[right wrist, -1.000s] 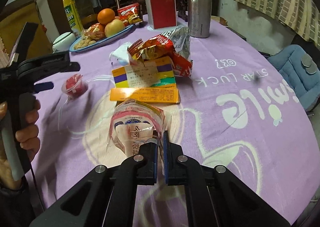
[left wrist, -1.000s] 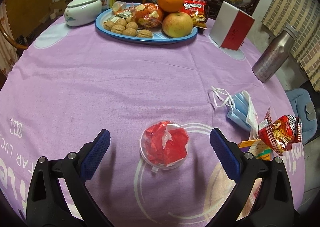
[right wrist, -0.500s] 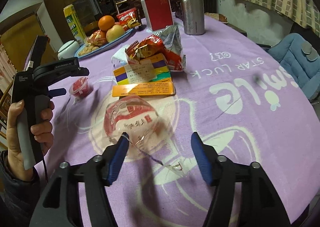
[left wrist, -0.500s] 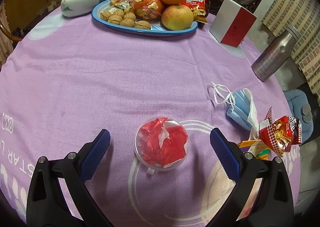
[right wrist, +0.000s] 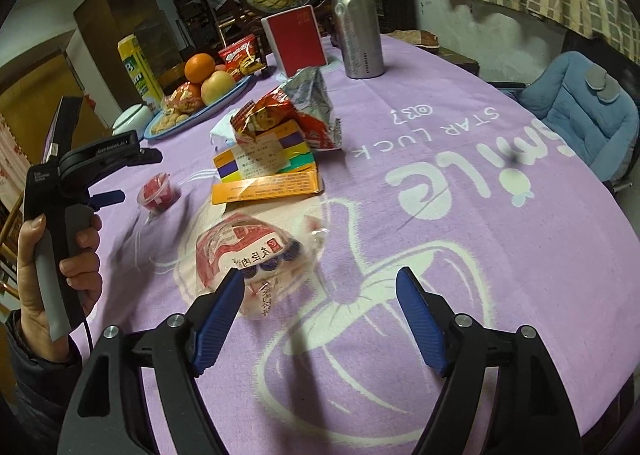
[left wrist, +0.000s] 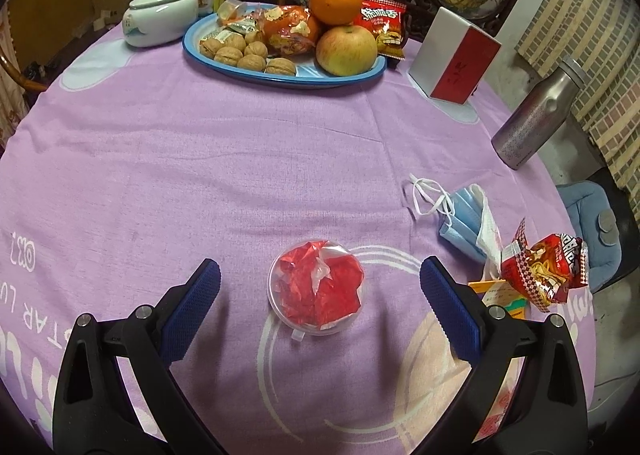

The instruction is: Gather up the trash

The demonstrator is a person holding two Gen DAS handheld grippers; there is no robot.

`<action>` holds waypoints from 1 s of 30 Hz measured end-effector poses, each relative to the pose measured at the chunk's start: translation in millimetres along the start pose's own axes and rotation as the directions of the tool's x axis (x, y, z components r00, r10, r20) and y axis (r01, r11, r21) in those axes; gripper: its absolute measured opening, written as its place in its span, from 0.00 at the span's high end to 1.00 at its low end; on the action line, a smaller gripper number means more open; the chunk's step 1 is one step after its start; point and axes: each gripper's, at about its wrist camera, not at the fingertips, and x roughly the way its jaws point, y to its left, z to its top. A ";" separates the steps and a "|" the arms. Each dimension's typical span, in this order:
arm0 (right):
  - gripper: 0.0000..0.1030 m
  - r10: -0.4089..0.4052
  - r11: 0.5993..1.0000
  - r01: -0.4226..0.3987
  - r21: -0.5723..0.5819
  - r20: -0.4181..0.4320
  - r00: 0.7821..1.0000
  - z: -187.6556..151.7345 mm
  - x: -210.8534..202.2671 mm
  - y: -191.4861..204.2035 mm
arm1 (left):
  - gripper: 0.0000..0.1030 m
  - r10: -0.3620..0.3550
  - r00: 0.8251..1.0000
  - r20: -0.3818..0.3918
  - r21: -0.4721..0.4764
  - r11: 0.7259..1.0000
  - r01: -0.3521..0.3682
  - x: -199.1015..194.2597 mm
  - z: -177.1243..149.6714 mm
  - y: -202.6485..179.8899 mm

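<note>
A clear plastic cup with red wrappers inside (left wrist: 316, 287) lies on the purple tablecloth between the wide-apart fingers of my left gripper (left wrist: 320, 287), untouched; it also shows as the cup (right wrist: 158, 193) in the right wrist view. My right gripper (right wrist: 320, 295) has its jaws opening; a clear food wrapper with red print (right wrist: 244, 251) lies free on the cloth just beyond its left finger. Further off lie a crumpled red snack bag (right wrist: 288, 115), flat paper boxes (right wrist: 268, 171) and a blue face mask (left wrist: 468, 223).
A blue plate (left wrist: 288, 75) of fruit, walnuts and sweets stands at the far side, with a white lidded jar (left wrist: 160, 21), a red-and-white box (left wrist: 456, 59) and a steel bottle (left wrist: 536, 119). A hand (right wrist: 52, 275) holds the left gripper's handle. A blue cushioned chair (right wrist: 580, 111) stands beyond the table edge.
My right gripper went from shut on the clear wrapper to wide apart, and the wrapper now lies loose on the cloth. The left gripper has stayed over the cup.
</note>
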 end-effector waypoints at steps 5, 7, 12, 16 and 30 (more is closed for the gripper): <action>0.22 0.003 0.999 -0.004 0.036 0.024 1.000 1.5 -6.3 -10.8 | 0.06 -0.042 0.999 -0.029 -0.006 0.999 0.041 -2.4 2.4 6.1; 0.20 0.003 0.999 -0.005 0.045 0.038 0.999 1.2 -9.7 -13.3 | 0.06 -0.069 0.997 -0.031 -0.034 0.997 0.068 -5.8 5.0 13.6; 0.19 0.026 0.997 -0.030 0.071 0.057 0.998 -1.5 -14.8 -21.2 | 0.06 -0.097 0.994 -0.042 -0.071 0.993 0.094 -2.5 9.0 21.1; 0.19 0.044 0.996 -0.048 0.077 0.054 0.998 -2.9 -14.3 -25.0 | 0.06 -0.057 0.996 -0.065 -0.019 0.998 0.055 7.5 5.0 10.7; 0.19 0.066 0.993 -0.072 0.097 0.062 0.996 -5.5 -19.8 -31.3 | 0.23 0.098 0.994 -0.046 0.139 0.986 -0.090 25.9 -16.1 -25.1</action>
